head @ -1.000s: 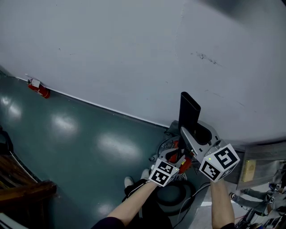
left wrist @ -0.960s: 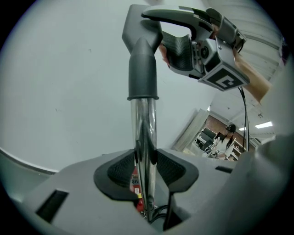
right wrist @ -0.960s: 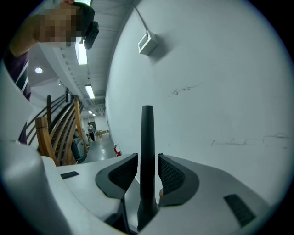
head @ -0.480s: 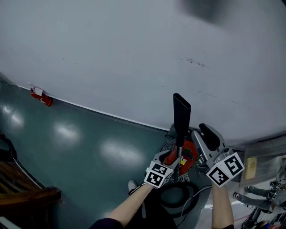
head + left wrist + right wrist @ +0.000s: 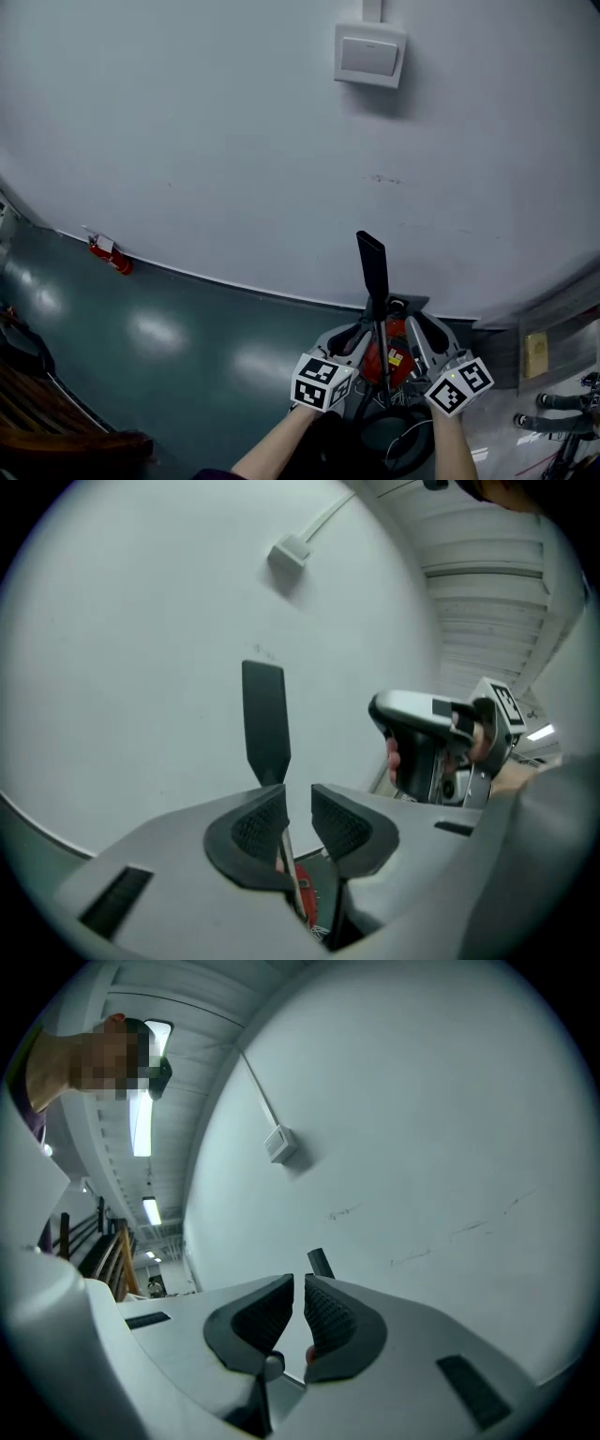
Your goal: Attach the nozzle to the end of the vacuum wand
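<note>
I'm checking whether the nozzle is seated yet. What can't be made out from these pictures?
1. Where nozzle meets wand: tiny in the head view; the left gripper, jaws closing around the wand, covers it in its view.
2. Whether the right gripper, jaws closing, presses the wand: its lower edges hide the contact, right gripper view.
3. Red thing by the wall: too small, head view.

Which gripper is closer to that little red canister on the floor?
Left. The left gripper sits on the side of the red canister; the right gripper is beyond it, farther off. Both pairs of jaws are closing with the wand between them.
</note>
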`<state>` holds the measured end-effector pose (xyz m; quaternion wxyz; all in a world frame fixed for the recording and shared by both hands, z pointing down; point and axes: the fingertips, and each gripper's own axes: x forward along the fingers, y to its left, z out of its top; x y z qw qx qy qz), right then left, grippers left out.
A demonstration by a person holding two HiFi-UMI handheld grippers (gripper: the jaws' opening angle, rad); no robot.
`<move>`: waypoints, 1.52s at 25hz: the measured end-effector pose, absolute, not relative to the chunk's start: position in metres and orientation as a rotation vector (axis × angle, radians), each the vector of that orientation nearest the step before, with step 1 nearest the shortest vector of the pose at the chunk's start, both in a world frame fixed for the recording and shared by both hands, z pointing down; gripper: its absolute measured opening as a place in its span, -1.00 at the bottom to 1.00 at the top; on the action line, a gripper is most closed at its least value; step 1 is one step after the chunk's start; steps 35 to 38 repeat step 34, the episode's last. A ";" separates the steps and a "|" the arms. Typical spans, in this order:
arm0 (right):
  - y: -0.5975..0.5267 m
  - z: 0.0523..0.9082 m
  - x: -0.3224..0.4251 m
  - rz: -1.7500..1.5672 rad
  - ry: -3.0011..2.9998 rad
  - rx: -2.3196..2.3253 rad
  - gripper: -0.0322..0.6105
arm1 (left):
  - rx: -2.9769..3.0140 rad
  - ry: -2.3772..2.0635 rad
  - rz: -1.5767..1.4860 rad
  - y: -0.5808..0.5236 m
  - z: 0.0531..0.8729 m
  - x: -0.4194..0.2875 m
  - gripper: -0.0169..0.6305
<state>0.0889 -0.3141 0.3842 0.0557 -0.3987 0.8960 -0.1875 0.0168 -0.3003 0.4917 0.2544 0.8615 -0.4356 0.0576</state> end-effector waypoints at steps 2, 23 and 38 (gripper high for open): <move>-0.301 0.379 0.089 -0.591 2.676 -1.219 -0.79 | 2.346 -1.200 0.097 -0.295 0.464 0.010 -0.77; -0.260 0.345 0.078 -0.599 2.551 -1.236 -0.85 | 2.459 -1.152 -0.092 -0.276 0.352 -0.005 -0.93; -0.259 0.348 0.078 -0.623 2.555 -1.223 -0.85 | 2.424 -1.109 -0.090 -0.272 0.359 -0.001 -0.94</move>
